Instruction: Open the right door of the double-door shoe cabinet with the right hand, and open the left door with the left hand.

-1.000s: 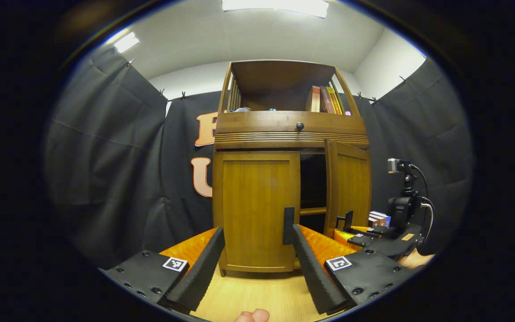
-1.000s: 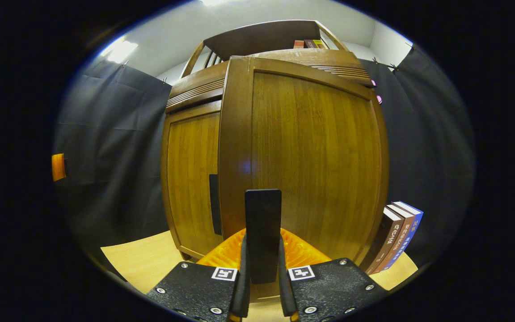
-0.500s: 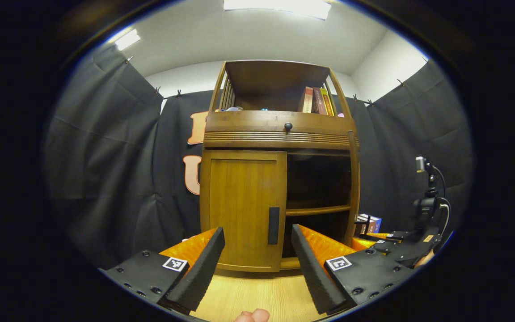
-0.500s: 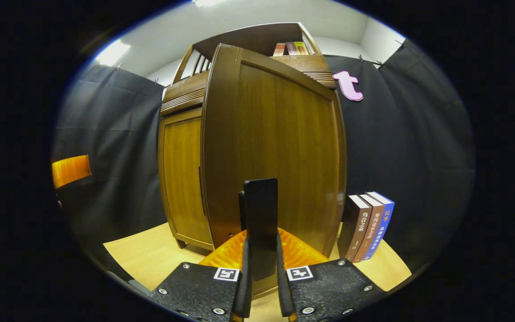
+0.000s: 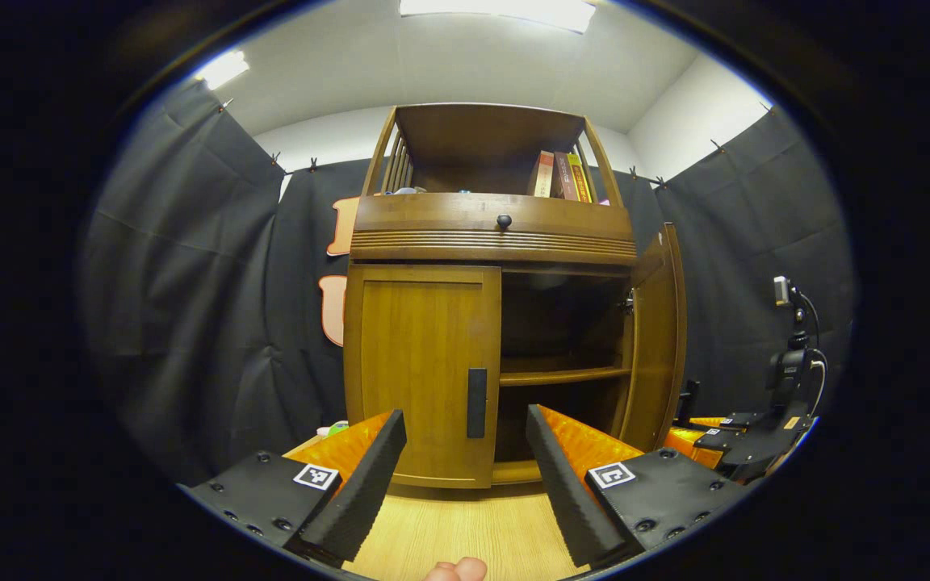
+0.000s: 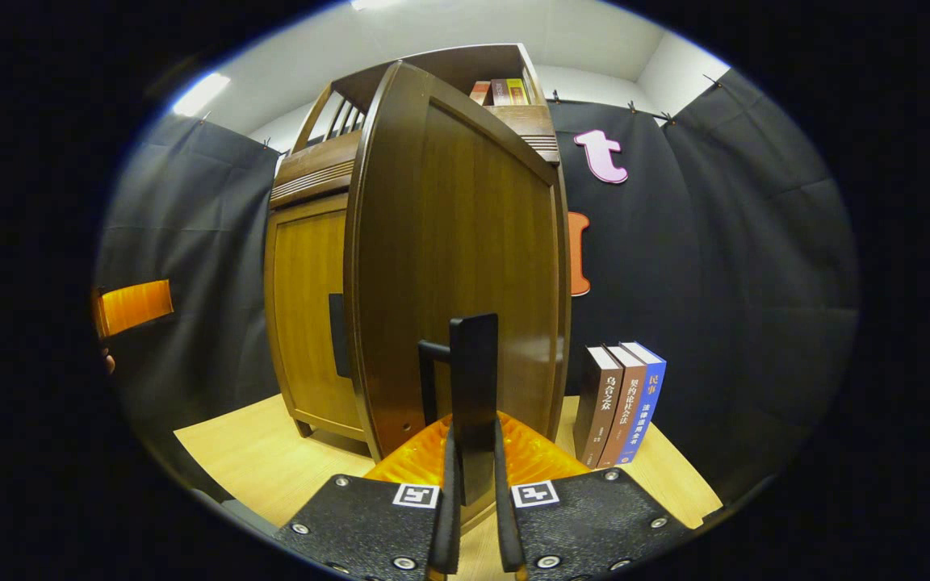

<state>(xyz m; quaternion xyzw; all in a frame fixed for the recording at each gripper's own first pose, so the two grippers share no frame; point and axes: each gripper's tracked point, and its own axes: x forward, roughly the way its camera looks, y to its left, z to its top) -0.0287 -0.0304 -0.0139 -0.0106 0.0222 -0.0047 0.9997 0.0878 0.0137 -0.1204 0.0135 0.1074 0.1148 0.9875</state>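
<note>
Left gripper (image 5: pixel 458 464) spread wide, hovering short of the closed brown wooden left door (image 5: pixel 422 375) and its dark vertical bar handle (image 5: pixel 476 403). Likely to slide off that slim bar if closed off-centre. Brown wooden right door (image 6: pixel 465 266) swung well out, its dark bar handle (image 6: pixel 473 379) pinched by right gripper (image 6: pixel 473 484); could rebound on release, or knock the three upright books (image 6: pixel 620 402) just beside if pulled wider.

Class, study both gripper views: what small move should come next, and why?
Probably ease the open left tongs forward onto the left door's handle. The right door already stands swung wide, its handle clamped in the right tongs, while the left door is closed.
</note>
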